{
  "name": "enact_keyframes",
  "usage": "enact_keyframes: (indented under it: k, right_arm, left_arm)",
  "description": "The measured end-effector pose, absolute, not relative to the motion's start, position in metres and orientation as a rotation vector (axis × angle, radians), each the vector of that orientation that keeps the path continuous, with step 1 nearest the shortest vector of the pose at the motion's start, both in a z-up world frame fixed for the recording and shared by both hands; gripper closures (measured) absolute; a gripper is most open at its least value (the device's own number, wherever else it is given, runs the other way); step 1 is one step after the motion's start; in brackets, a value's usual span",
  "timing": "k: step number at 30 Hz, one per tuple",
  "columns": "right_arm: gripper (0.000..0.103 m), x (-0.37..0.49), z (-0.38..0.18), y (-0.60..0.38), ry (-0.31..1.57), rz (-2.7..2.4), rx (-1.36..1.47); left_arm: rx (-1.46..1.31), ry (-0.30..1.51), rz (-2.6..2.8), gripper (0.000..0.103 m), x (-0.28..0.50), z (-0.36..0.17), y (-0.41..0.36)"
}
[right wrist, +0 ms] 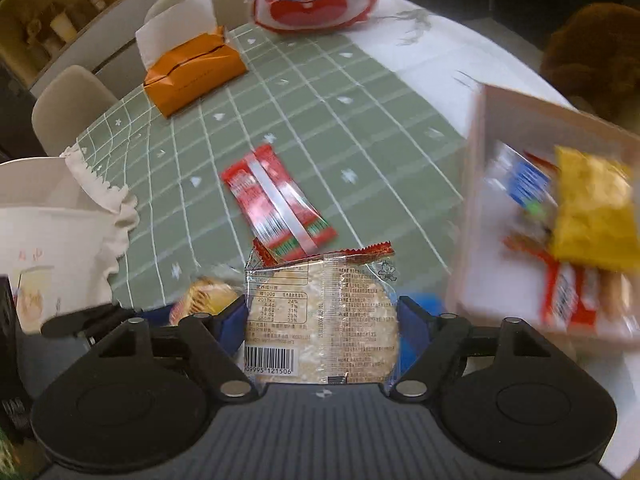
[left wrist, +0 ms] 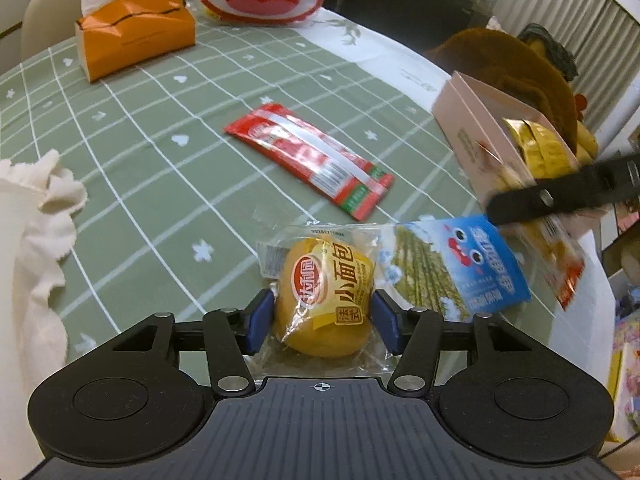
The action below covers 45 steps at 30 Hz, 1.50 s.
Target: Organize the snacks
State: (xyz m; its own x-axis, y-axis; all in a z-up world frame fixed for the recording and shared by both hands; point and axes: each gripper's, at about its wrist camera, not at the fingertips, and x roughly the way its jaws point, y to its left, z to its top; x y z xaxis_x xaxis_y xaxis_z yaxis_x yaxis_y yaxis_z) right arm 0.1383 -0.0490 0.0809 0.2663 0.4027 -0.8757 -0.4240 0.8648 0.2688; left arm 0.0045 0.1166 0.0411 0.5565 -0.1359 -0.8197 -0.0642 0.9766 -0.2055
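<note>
My left gripper [left wrist: 324, 312] pinches a small wrapped yellow bun [left wrist: 326, 300] between its blue pads, just above the green checked tablecloth [left wrist: 160, 128]. My right gripper [right wrist: 322, 320] clasps a flat rice cracker packet [right wrist: 320, 320]. A red snack packet [left wrist: 310, 156] lies at twelve o'clock, the pink box [right wrist: 520, 128] of snacks at two o'clock.

Yellow wrapped bun [left wrist: 326, 300] beside blue packet [left wrist: 460, 268]; red sachet [left wrist: 310, 156] flat on cloth; pink box [left wrist: 496, 140] with snacks.
</note>
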Motion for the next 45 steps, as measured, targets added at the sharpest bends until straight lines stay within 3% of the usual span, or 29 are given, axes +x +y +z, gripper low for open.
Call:
enact_keyframes:
  k: [13, 21, 30, 41, 45]
  right_arm:
    - [0.025, 0.069, 0.028, -0.164, 1.268, 0.305, 0.087]
    - [0.016, 0.054, 0.023, -0.158, 1.213, 0.298, 0.102]
    - [0.016, 0.028, 0.02, -0.157, 1.16, 0.325, -0.028]
    - [0.016, -0.002, 0.024, -0.185, 1.083, 0.235, -0.292]
    - [0.016, 0.004, 0.035, -0.202, 1.089, 0.214, -0.198]
  left_arm:
    - [-0.219, 0.948, 0.007, 0.047, -0.027, 0.068, 0.099]
    - [-0.254, 0.885, -0.126, 0.047, -0.037, 0.099, 0.074]
    - [-0.218, 1.034, -0.265, 0.047, -0.044, 0.052, 0.017]
    - [-0.211, 1.042, -0.238, 0.046, -0.04, 0.035, 0.01]
    - [-0.202, 1.04, -0.251, 0.044, -0.037, 0.032, 0.005]
